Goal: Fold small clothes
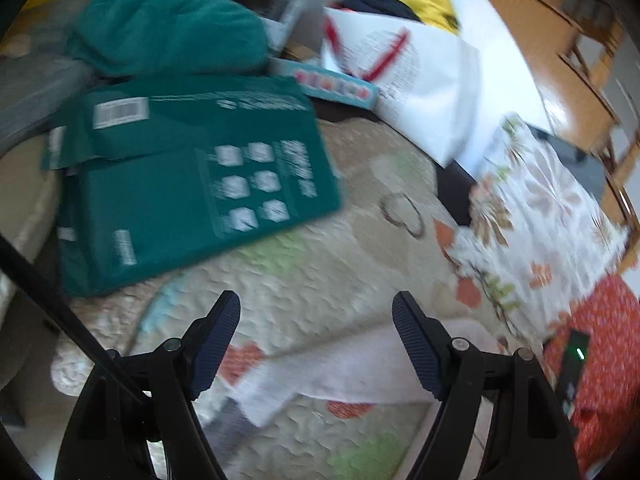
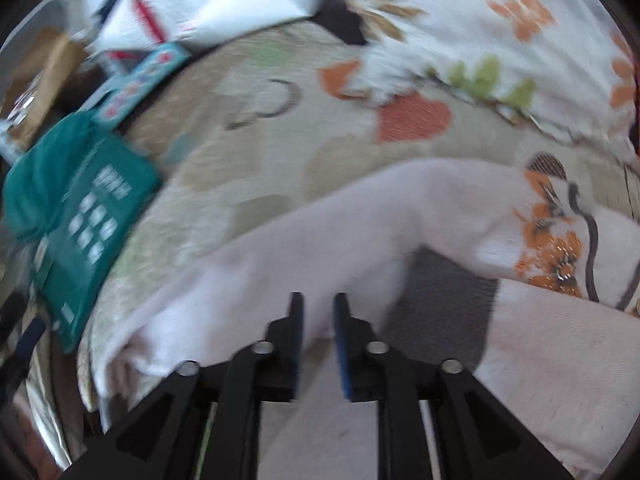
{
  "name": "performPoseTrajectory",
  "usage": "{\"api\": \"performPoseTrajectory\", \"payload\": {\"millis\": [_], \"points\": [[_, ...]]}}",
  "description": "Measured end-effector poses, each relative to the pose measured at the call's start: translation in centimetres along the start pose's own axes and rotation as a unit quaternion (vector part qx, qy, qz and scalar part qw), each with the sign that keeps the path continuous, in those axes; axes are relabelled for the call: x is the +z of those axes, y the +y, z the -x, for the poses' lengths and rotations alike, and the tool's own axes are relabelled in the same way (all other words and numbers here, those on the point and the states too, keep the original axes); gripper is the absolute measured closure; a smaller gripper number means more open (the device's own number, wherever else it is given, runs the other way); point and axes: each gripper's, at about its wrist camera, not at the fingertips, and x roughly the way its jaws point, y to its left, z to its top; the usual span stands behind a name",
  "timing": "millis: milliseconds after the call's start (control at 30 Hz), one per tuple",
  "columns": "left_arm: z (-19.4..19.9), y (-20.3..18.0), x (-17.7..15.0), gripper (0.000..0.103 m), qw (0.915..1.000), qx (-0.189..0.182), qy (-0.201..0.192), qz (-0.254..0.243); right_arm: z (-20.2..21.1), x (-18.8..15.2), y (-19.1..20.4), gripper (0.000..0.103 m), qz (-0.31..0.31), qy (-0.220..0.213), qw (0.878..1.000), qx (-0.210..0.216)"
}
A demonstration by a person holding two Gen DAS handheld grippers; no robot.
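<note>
Right wrist view: the right gripper is seen with its fingers nearly closed, pale pink fabric of the small garment apparently pinched between them, though blur prevents certainty; the garment is draped across the quilted bed cover, partly doubled over, so folding is judged underway, not finished; the left gripper is held wide open, empty, above the garment's far end.

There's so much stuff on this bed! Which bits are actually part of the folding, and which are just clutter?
Part of the job:
pale pink garment
right gripper, closed on its fabric
left gripper, open above it

Just lying about:
green box
teal towel
white bag
floral pillow
</note>
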Motion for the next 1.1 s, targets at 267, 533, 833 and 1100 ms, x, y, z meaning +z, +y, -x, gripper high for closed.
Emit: {"api": "performPoseTrajectory", "payload": {"millis": [267,533,833,1100], "points": [[3.1,7.9,2.0,0.025,0.9897,0.069,-0.069,0.105,0.3,-5.0,8.0,0.066,0.062,0.042,0.987,0.139],[4.4,9.9,2.4,0.025,0.9834,0.069,-0.093,0.14,-2.6,-9.4,13.8,0.048,0.059,0.079,0.969,0.229],[4.1,9.1,2.3,0.025,0.9852,0.067,-0.089,0.131,-5.0,-10.6,16.4,0.095,0.094,0.112,0.97,0.193],[2.0,5.4,1.3,0.025,0.9953,0.041,-0.041,0.077,7.7,-6.9,7.8,0.095,0.113,0.021,0.985,0.131]]}}
